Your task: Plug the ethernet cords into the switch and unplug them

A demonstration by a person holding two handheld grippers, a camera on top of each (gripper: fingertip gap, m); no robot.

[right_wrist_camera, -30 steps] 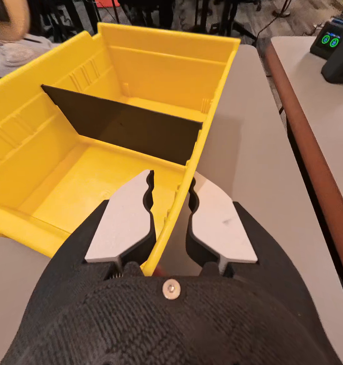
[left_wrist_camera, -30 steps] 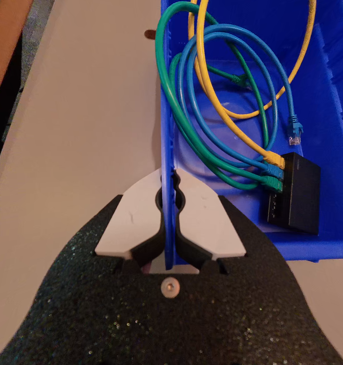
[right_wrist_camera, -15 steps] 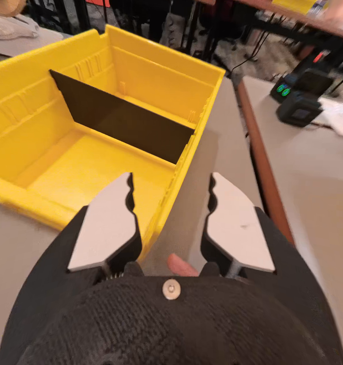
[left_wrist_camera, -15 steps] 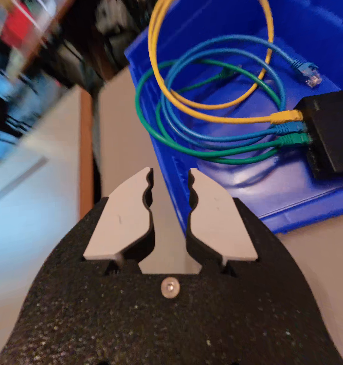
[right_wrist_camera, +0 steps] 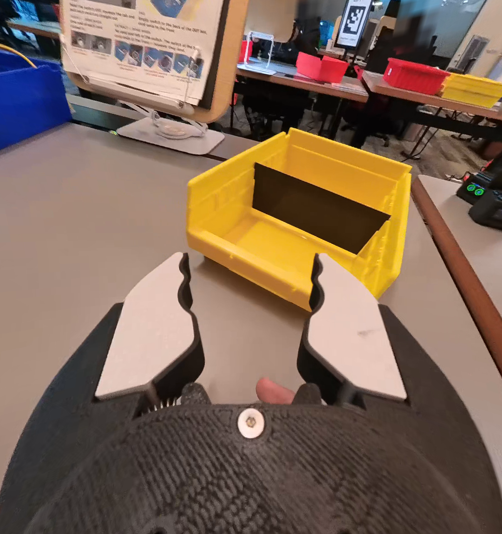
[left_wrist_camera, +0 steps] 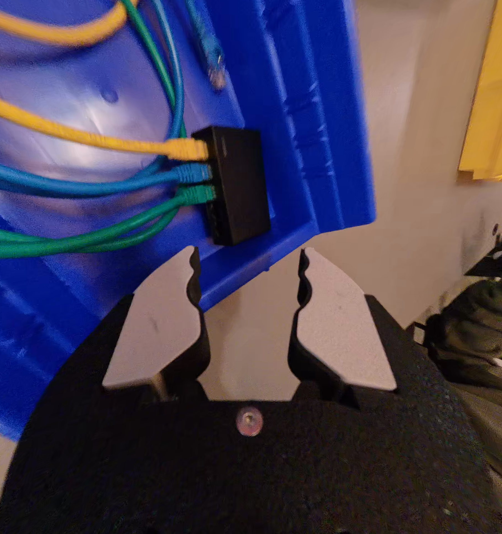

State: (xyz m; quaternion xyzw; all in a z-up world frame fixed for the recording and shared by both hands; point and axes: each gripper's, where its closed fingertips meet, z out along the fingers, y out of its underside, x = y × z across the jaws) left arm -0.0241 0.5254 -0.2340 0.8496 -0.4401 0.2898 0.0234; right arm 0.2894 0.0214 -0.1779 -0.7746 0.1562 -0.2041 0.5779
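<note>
A black switch [left_wrist_camera: 238, 187] lies in a blue bin [left_wrist_camera: 296, 121]. A yellow cord [left_wrist_camera: 105, 141], a blue cord [left_wrist_camera: 99, 185] and a green cord [left_wrist_camera: 105, 234] are plugged into its left side. A loose blue plug [left_wrist_camera: 215, 62] lies above the switch. My left gripper [left_wrist_camera: 248, 254] is open and empty, just in front of the bin's near corner. My right gripper [right_wrist_camera: 251, 260] is open and empty above the table, short of an empty yellow bin [right_wrist_camera: 273, 254] with a black divider [right_wrist_camera: 316, 211].
The blue bin also shows at the far left of the right wrist view [right_wrist_camera: 18, 98]. A stand with a printed sheet [right_wrist_camera: 146, 52] is behind the table. Black devices [right_wrist_camera: 495, 199] sit on the table to the right. The yellow bin's corner shows in the left wrist view [left_wrist_camera: 492, 115].
My left gripper let go of the blue bin's wall, opened and swung round to the bin's front corner. My right gripper opened wider and pulled back from the yellow bin's wall.
</note>
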